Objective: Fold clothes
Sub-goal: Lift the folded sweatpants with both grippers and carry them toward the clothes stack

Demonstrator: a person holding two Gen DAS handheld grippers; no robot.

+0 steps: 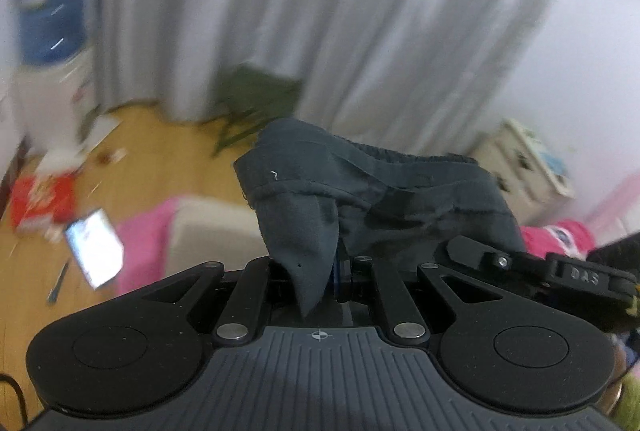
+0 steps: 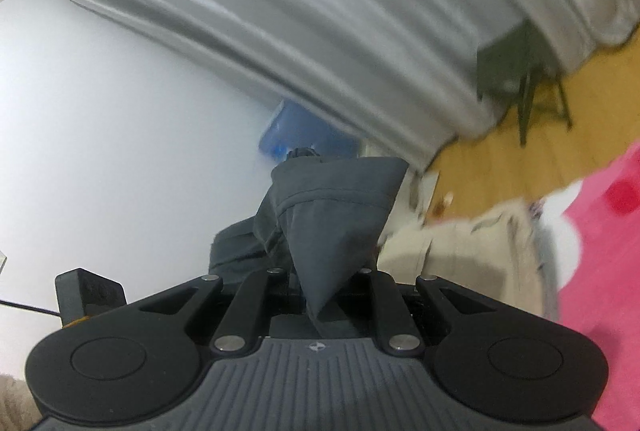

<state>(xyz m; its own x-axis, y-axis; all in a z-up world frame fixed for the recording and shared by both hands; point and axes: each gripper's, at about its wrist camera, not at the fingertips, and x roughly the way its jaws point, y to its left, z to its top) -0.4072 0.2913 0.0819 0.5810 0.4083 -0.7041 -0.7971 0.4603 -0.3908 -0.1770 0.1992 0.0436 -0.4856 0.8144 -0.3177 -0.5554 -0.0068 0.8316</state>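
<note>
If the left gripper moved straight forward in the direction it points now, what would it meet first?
Apart from the dark garment already pinched in the jaws of the left gripper, the grey curtain probably comes first, though depth is unclear in this blurred picture.

Wooden floor (image 1: pixel 168 159): lying along its left edge, red packet (image 1: pixel 40 203), scattered white papers (image 1: pixel 100 129), reflective tablet (image 1: pixel 94 249); green stool (image 1: pixel 248 103) standing by far curtain (image 1: pixel 280 11); water dispenser (image 1: pixel 52 43) occupying far left corner.

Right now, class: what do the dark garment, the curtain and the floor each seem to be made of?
Garment: thin matte woven cloth, probably cotton; stitched hems and soft creases show.
Curtain: smooth grey fabric with slight sheen, hanging in long folds.
Floor: yellowish wood or laminate; blur hides the grain.
</note>
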